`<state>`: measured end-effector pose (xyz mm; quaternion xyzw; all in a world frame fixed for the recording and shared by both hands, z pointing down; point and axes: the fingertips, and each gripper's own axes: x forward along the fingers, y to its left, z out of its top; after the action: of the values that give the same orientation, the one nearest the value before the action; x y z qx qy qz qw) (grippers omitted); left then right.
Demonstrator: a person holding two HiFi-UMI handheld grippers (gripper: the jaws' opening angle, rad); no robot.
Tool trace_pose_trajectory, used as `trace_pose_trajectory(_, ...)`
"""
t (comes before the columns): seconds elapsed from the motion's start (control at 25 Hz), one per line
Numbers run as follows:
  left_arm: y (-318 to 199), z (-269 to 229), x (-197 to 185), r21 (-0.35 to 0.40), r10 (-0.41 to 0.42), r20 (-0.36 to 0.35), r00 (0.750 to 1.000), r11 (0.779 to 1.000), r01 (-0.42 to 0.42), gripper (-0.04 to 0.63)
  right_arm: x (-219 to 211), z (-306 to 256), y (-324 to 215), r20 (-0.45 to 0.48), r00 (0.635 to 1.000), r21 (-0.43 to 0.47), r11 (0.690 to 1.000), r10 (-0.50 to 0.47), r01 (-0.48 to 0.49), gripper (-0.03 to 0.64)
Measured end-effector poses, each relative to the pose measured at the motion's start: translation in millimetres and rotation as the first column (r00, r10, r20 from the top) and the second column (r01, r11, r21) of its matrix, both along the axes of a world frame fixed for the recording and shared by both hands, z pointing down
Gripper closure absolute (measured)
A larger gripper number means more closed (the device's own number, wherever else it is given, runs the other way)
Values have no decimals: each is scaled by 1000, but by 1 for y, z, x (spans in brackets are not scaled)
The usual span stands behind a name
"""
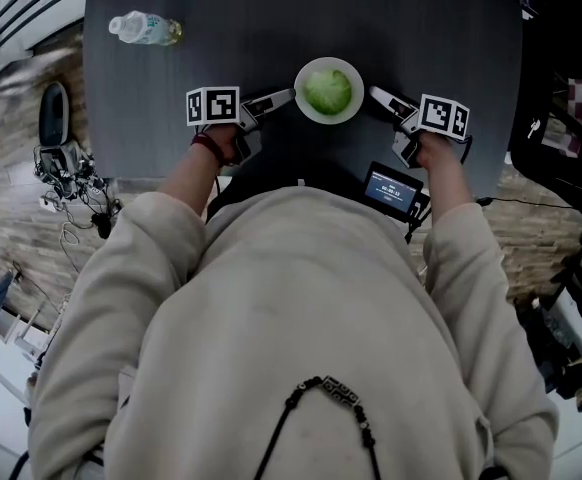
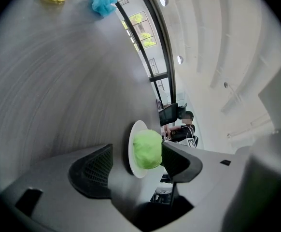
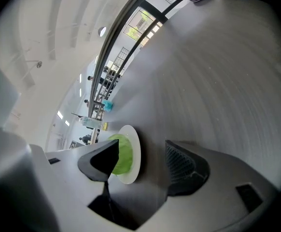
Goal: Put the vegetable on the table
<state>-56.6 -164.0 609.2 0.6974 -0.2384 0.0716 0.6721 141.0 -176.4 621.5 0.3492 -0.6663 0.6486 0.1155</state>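
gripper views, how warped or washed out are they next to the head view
Left gripper view: heavy fisheye inside a black circle, the table grain curving, the vegetable a vivid, flat green. Right gripper view: the same bend, the table pale with sheen, the windows blown bright. Head view: milder bowing at the table edges, the table dark, the plate crisp.

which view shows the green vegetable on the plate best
Head view: the green vegetable sits whole on its white plate, unobstructed. Both gripper views catch it side-on, each with a jaw partly covering it.
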Motion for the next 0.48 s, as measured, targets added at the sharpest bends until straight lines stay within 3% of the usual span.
trace_pose_trajectory(0.28,19,-12,-26,-5,-43,-18,999,999,43,295,22,-8,10,1,999,-3,999,33,-33,327)
trace_pose_trajectory(0.4,21,-33,-38,32,-85,-52,995,996,86,461,33,-37,5,52,996,50,996,72,-74,386)
trace_pose_trajectory(0.48,20,-49,-46,63,-126,-63,990,990,130,553,37,-63,2,72,995,102,992,69,-76,486)
